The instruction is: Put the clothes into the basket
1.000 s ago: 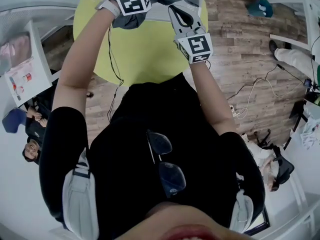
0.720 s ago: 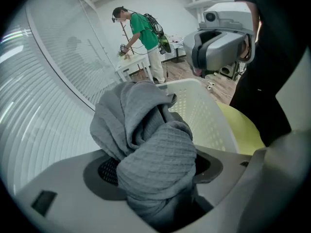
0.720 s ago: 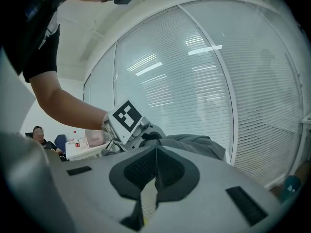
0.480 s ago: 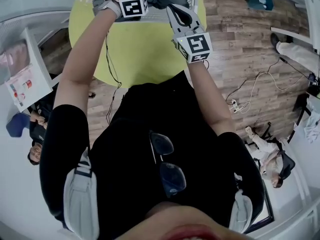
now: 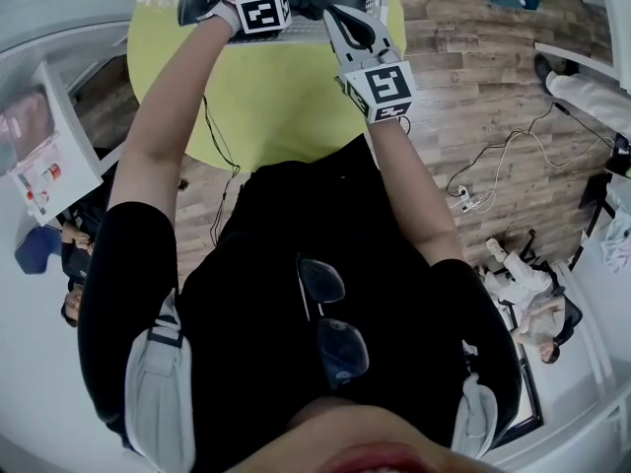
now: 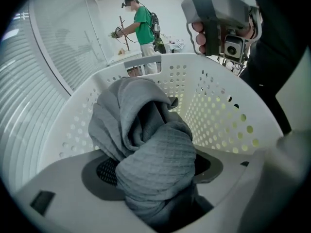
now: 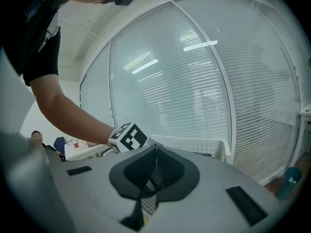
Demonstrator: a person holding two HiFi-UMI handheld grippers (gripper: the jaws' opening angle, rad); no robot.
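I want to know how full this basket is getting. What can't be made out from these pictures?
- Floor of the basket, left gripper view: covered by the grey garment, so other clothes inside cannot be told.
- Whether the grey garment touches the bottom, same view: its own folds hide that.
- The basket, head view: cut off by the top edge.
- Inside of the basket, right gripper view: hidden behind its rim.

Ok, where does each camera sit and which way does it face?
Head view: on the head, facing steeply down; chest, both arms, green table.
Left gripper view: on the left gripper, facing down into the basket; its jaws clamp a grey garment.
Right gripper view: on the right gripper, facing about level toward blinds; closed jaws, left forearm.
Gripper views share the basket.
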